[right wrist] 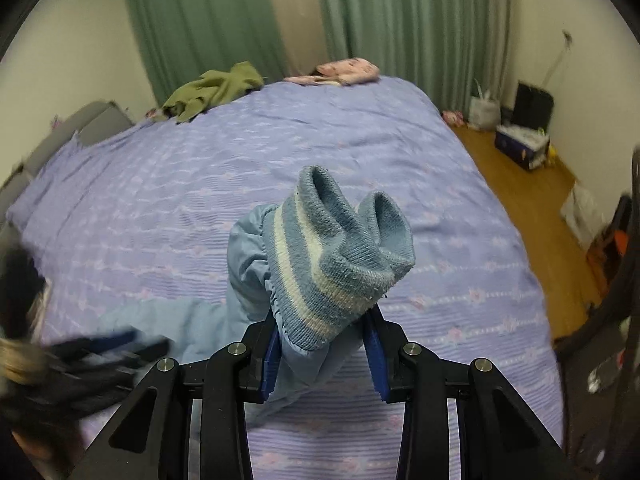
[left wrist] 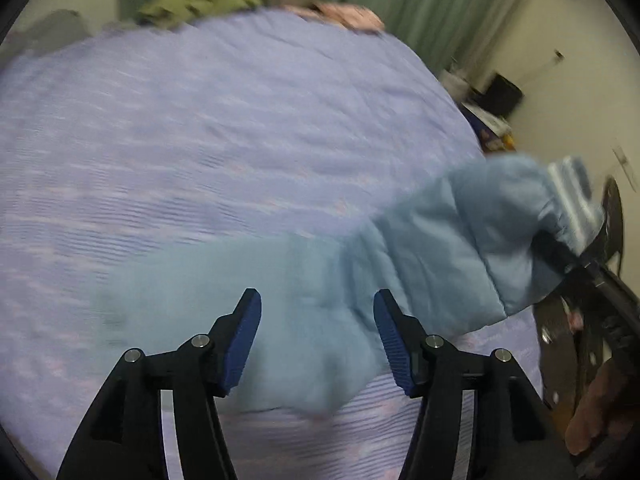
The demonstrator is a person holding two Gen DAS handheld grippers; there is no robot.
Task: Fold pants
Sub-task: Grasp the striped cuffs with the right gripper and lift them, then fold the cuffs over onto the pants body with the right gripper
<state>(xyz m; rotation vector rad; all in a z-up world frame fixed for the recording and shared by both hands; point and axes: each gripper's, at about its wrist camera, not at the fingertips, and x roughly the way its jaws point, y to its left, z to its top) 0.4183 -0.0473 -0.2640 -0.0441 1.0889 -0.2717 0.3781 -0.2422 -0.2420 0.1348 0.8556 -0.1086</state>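
Note:
Light blue padded pants (left wrist: 420, 248) lie across the purple bedspread (left wrist: 200, 140). My left gripper (left wrist: 318, 304) is open and empty, its blue pads just above the pants' lower part. My right gripper (right wrist: 324, 344) is shut on the pants' striped knit cuff (right wrist: 340, 256) and lifts that end off the bed; the cuff stands up between the pads. In the left wrist view the cuff (left wrist: 572, 192) and the right gripper (left wrist: 560, 252) are at the far right. The left gripper shows blurred at lower left in the right wrist view (right wrist: 100, 352).
A green garment (right wrist: 216, 88) and a pink item (right wrist: 348, 70) lie at the bed's far end (right wrist: 320, 128). Green curtains (right wrist: 400, 20) hang behind. Wooden floor (right wrist: 520, 184) with a box (right wrist: 520, 144) and bags lies to the right. A grey headboard (right wrist: 80, 128) is at left.

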